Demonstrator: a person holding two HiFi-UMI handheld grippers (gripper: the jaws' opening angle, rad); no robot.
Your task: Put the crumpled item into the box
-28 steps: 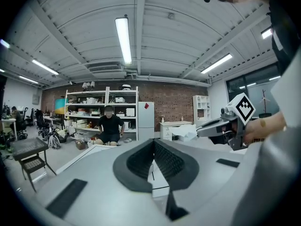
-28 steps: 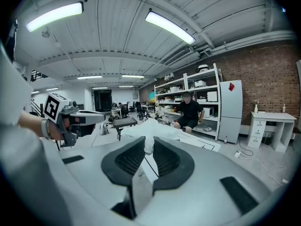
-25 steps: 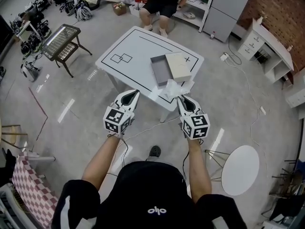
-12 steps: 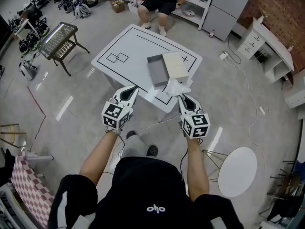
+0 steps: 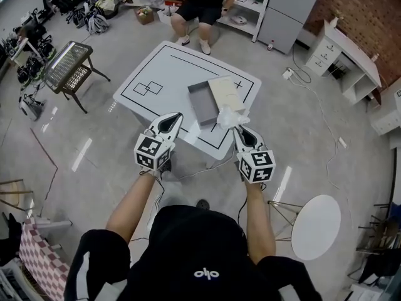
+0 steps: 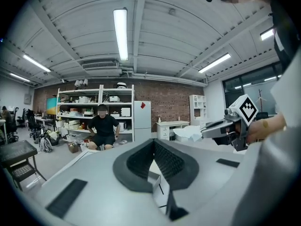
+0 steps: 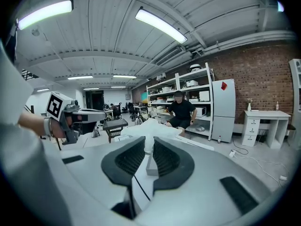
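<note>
A crumpled white item [image 5: 230, 116] hangs at the near edge of the white table [image 5: 164, 68], with my right gripper [image 5: 240, 130] shut on it. In the right gripper view its pads [image 7: 163, 157] pinch the item [image 7: 149, 128]. The open grey box [image 5: 203, 101] lies just beyond it, with its beige lid [image 5: 227, 93] alongside on the right. My left gripper [image 5: 169, 123] hovers at the table's near edge, left of the box, jaws shut and empty. The left gripper view shows the right gripper [image 6: 221, 128] carrying the item [image 6: 188, 133].
A person [image 5: 200, 5] sits beyond the table in front of shelves. A wire-topped side table [image 5: 66, 64] stands on the left. A round white stool [image 5: 316, 217] is near my right side. White drawers [image 5: 341, 61] and floor cables [image 5: 319, 115] lie on the right.
I have stepped slightly nearer the table, which has shifted left in view. The right gripper still holds the crumpled item, now closer to the box. Both grippers keep their pose.
</note>
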